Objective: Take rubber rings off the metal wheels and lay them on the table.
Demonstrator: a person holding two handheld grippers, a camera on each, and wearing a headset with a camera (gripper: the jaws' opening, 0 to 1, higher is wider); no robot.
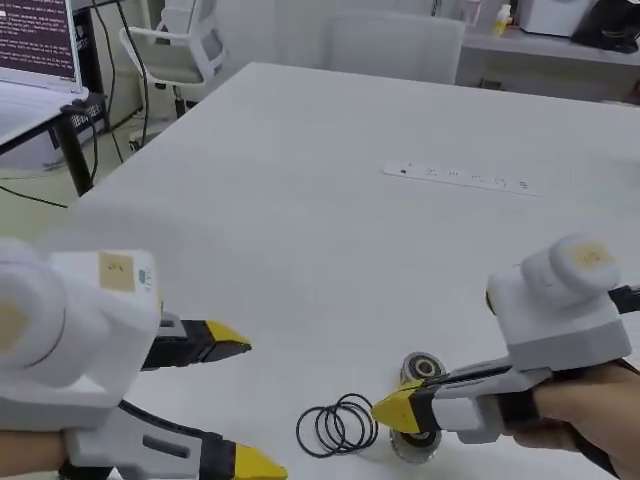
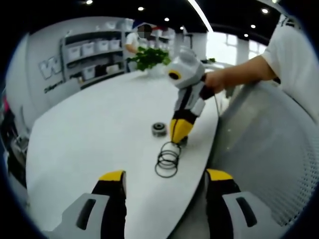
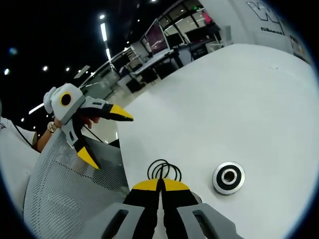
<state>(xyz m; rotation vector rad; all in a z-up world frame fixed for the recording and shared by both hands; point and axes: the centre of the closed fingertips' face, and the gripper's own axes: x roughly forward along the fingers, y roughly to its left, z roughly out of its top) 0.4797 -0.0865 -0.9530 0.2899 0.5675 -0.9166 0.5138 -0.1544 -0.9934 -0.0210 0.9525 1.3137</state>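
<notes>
Left tool (image 1: 262,408) gapes; right tool (image 1: 382,408) pinched together (rings (image 1: 338,425) beside); wall letter W (image 2: 50,67).

We found the rubber rings (image 1: 338,425) lying in an overlapping cluster on the tabletop (image 1: 330,220), close to its near edge. Just right of them a metal wheel (image 1: 414,446) lay partly under the right gripper (image 1: 385,408), which reached in from the right with its tip between the rings and that wheel. A second metal wheel (image 1: 422,366) sat just behind the first, further from the near edge. The left gripper (image 1: 264,406) stood left of the rings, by the near edge. A power strip (image 1: 460,180) lay well behind, toward the right edge, and a chair (image 1: 395,45) stood beyond the far edge.
</notes>
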